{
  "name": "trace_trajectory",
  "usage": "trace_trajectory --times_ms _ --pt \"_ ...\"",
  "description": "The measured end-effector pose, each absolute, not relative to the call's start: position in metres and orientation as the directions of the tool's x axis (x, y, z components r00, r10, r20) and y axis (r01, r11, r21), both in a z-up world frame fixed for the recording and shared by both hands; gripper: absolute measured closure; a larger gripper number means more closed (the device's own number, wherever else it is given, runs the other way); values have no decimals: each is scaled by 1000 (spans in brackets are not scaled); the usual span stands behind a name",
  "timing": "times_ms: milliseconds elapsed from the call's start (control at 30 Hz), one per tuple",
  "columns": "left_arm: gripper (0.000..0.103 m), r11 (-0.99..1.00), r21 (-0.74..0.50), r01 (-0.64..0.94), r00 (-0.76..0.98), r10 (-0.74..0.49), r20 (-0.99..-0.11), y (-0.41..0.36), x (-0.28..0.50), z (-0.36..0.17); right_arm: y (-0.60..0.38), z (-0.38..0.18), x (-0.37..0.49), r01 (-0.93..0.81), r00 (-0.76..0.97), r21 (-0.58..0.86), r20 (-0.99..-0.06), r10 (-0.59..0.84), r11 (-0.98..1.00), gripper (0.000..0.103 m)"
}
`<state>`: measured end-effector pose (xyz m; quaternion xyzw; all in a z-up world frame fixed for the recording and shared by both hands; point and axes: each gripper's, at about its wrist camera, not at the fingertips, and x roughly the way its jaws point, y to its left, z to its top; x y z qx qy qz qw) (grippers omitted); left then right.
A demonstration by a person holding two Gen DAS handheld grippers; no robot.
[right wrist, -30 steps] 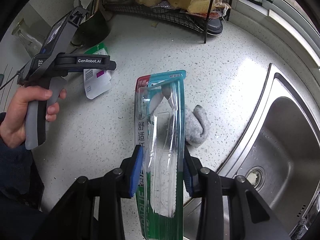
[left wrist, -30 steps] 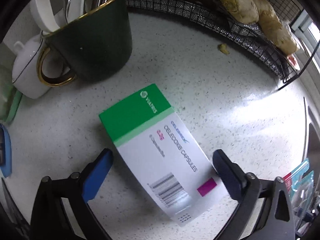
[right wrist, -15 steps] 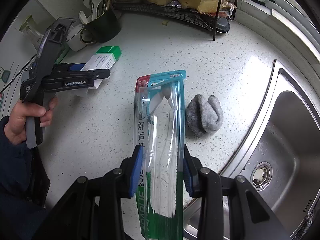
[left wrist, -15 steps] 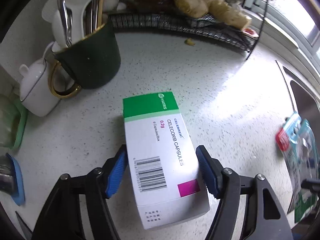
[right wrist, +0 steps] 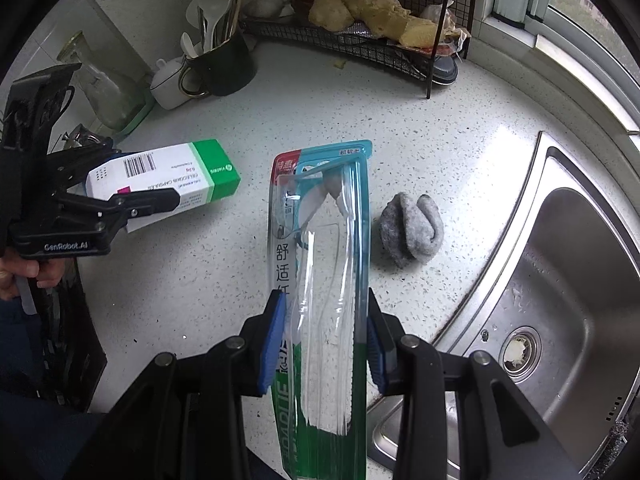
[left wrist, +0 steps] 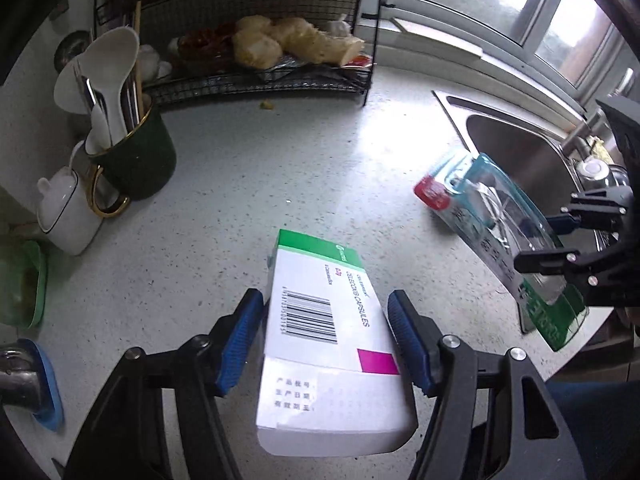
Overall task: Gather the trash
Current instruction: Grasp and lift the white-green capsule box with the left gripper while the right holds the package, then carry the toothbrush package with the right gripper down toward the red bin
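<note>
Left wrist view showed the left gripper (left wrist: 326, 336) clenched on the medicine box (left wrist: 332, 344) in the lower middle of the frame, both blue pads touching its long sides, with the box lifted off the speckled counter (left wrist: 248, 184). In the right wrist view the right gripper (right wrist: 322, 338) was grasping the toothbrush package (right wrist: 320, 264), an emptied blister pack that ran up the centre of the frame. A grey cloth (right wrist: 412, 230) lay on the counter just right of the package, near the sink (right wrist: 560, 280). Both trash items seemed already collected, so I judged the step was carrying them away. To do it well, both grips should be kept firm and level, because the thin package could bend or slip, and the two tools kept apart.
</note>
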<state>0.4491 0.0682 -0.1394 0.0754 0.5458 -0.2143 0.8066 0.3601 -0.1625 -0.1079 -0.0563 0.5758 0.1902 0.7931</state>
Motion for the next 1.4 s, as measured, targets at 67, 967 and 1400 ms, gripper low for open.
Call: trace_trajectory --times_ms 67,967,1400 --pt "70 881 -106 461 316 -275 -908 64 436 -129 -167 -100 352 -371 282 121 -930 236 921 69" --pt "93 849 -141 509 190 -271 -944 41 347 -134 -192 -83 305 -378 329 175 -892 309 909 69" --pt "93 877 -140 461 224 -267 -937 13 286 -118 -202 -79 257 -423 308 203 -884 351 883 69"
